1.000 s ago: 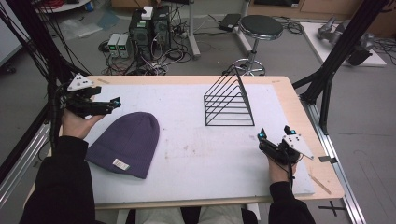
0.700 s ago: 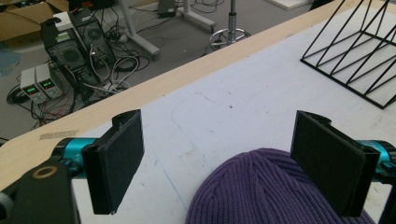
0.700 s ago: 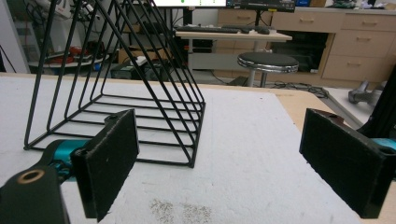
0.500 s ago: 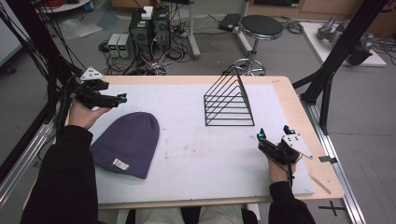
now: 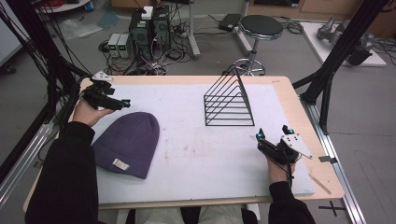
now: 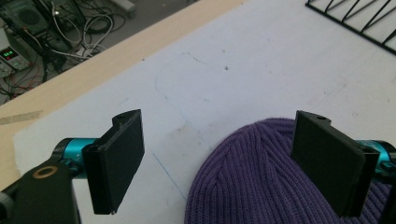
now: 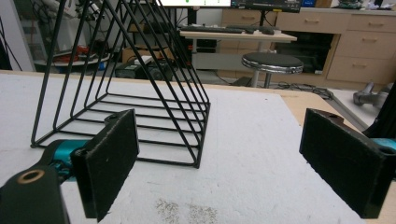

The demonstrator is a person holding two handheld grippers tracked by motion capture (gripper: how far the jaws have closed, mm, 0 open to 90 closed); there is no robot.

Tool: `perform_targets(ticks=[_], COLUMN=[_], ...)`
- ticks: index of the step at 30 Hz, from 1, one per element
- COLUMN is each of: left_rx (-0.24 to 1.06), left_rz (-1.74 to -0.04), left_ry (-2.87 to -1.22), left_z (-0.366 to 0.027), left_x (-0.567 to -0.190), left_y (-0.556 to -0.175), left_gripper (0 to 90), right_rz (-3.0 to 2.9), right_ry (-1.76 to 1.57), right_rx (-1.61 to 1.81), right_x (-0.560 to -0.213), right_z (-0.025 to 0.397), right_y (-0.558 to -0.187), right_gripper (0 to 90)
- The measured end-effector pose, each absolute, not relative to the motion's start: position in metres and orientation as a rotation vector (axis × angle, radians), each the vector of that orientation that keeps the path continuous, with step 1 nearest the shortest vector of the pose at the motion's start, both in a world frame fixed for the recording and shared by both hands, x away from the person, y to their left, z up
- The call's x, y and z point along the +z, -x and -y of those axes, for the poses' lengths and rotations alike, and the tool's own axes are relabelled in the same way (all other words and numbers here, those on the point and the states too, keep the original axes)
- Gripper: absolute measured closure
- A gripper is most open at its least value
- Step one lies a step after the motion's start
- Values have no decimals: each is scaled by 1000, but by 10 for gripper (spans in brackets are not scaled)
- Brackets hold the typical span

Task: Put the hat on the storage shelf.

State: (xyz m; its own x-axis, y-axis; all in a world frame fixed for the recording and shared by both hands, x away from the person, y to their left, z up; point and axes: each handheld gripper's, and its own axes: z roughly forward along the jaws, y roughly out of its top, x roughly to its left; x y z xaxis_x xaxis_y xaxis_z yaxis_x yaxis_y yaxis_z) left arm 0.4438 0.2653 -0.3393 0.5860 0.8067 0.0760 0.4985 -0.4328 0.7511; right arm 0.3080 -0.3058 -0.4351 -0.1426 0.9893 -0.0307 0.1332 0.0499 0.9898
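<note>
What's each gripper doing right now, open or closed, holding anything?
Left gripper: open, empty, above the top of the hat.
Right gripper: open, empty, facing the rack.

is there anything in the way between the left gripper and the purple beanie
Nothing visible does. The left gripper is held with its jaws open just past the crown of the purple beanie, and between them lies bare white mat. The black wire rack stands well off to the right.

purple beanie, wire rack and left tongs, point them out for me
purple beanie (image 5: 128,142): high view, middle of the knit crown.
wire rack (image 5: 229,105): high view, its slanted wires.
left tongs (image 5: 122,103): high view, between the fingertips.
</note>
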Motion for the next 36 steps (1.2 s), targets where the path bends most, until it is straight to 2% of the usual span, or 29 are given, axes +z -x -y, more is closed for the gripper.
perform_targets(ticks=[6, 12, 22, 36], left_rx=[551, 519, 508, 371], left_rz=[-1023, -1042, -1018, -1025], left_ry=[-2184, -2322, -2408, -2475], left_z=[-260, -254, -249, -242], left_x=[-351, -375, -389, -416], left_y=[-451, -462, -468, -479], left_gripper=[179, 180, 198, 199], right_rz=[-1439, -1435, -1445, -1444], right_ry=[-1206, -1202, -1207, -1210], right_rx=[1214, 1214, 1219, 1222], right_x=[-435, -435, -435, -435], right_z=[305, 305, 305, 304], right_y=[-308, -308, -308, -307], right_gripper=[112, 112, 112, 112])
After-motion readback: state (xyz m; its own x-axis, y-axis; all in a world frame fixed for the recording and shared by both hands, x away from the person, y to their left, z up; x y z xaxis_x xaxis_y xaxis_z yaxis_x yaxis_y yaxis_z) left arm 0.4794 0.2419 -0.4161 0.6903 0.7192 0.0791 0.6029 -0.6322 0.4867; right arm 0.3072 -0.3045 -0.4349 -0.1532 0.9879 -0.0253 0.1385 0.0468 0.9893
